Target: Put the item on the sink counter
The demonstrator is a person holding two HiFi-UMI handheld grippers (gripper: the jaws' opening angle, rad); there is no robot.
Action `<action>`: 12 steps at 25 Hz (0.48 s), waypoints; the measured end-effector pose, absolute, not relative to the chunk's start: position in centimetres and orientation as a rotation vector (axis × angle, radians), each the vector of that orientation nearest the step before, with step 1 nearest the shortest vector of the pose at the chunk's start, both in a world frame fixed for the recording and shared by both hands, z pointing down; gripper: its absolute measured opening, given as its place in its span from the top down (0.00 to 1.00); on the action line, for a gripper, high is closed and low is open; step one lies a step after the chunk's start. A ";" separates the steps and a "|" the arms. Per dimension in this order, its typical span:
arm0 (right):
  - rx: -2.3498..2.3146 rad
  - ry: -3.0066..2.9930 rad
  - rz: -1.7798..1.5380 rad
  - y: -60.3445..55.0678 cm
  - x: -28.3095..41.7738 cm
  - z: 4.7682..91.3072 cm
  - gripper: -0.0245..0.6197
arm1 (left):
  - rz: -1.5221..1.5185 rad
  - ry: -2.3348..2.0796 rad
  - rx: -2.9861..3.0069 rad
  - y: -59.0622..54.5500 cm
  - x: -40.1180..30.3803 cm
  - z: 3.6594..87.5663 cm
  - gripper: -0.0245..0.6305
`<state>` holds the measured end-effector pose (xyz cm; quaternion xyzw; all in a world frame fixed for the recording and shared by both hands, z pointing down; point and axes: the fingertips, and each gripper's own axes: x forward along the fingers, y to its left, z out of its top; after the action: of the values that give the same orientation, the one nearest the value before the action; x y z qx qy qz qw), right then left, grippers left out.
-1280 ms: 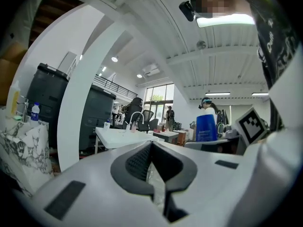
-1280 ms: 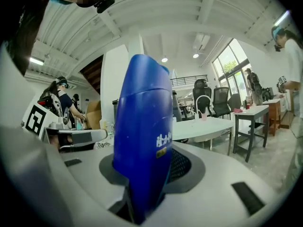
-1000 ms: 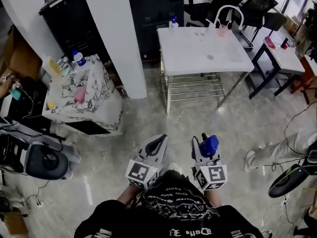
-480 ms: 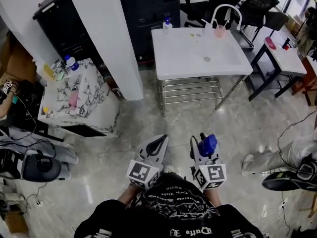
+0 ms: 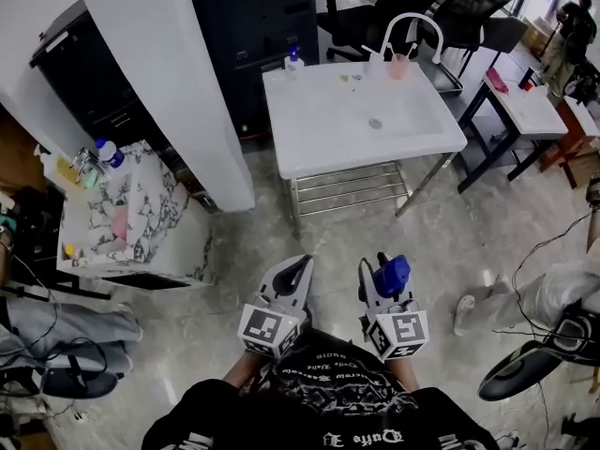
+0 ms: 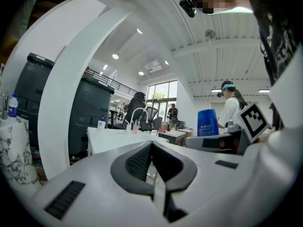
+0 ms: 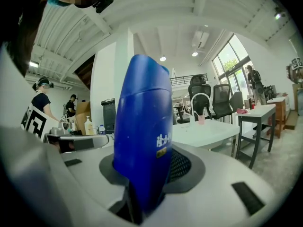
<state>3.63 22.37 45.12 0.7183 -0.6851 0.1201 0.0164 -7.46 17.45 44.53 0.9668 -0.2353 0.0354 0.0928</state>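
blue bottle (image 7: 142,136), wht sink counter (image 5: 319,129)

We see bright, even light: windows (image 7: 232,60) at two o'clock, ceiling spots (image 6: 115,56) at eleven. Gripper views bulge toward their dark edges; the near blue bottle (image 7: 142,136) looks soft; the floor (image 5: 450,232) gleams.

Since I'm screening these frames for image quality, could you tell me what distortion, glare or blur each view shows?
Head view: evenly lit and sharp, the white pillar leaning from the wide lens, soft sheen on the floor. Left gripper view: strong fisheye with black corners, windows blown out. Right gripper view: same fisheye; the blue bottle looms large and blocks the centre.
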 end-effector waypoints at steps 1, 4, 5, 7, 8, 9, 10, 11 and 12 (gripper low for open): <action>2.244 -2.119 0.366 21.3 4.1 45.1 0.74 | 0.097 -0.688 2.876 16.1 -7.0 44.6 0.95; 2.271 -2.084 0.370 17.7 5.4 44.9 0.74 | 0.079 -0.653 2.887 12.0 -5.6 44.3 0.95; 2.274 -2.075 0.377 16.5 5.7 44.6 0.74 | 0.079 -0.640 2.887 10.6 -5.1 44.1 0.95; 2.286 -2.053 0.377 14.3 6.4 44.0 0.74 | 0.071 -0.607 2.891 8.0 -4.1 43.5 0.95; 2.300 -2.040 0.367 13.1 6.9 43.6 0.74 | 0.067 -0.589 2.894 6.7 -3.6 43.3 0.95; 2.314 -2.030 0.360 11.8 7.2 43.4 0.74 | 0.067 -0.571 2.899 5.4 -3.2 43.0 0.95; 2.324 -2.023 0.357 10.5 7.4 43.2 0.74 | 0.068 -0.553 2.905 4.0 -2.8 42.9 0.95; 2.328 -2.017 0.358 9.2 7.5 43.1 0.74 | 0.071 -0.537 2.908 2.7 -2.6 42.9 0.95; 2.328 -2.013 0.358 8.0 7.4 43.2 0.74 | 0.076 -0.523 2.909 1.4 -2.4 43.0 0.95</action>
<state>7.40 7.98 43.18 0.7512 -0.6495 0.1155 0.0217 -2.44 1.45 42.97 0.9797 -0.1762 0.0254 0.0921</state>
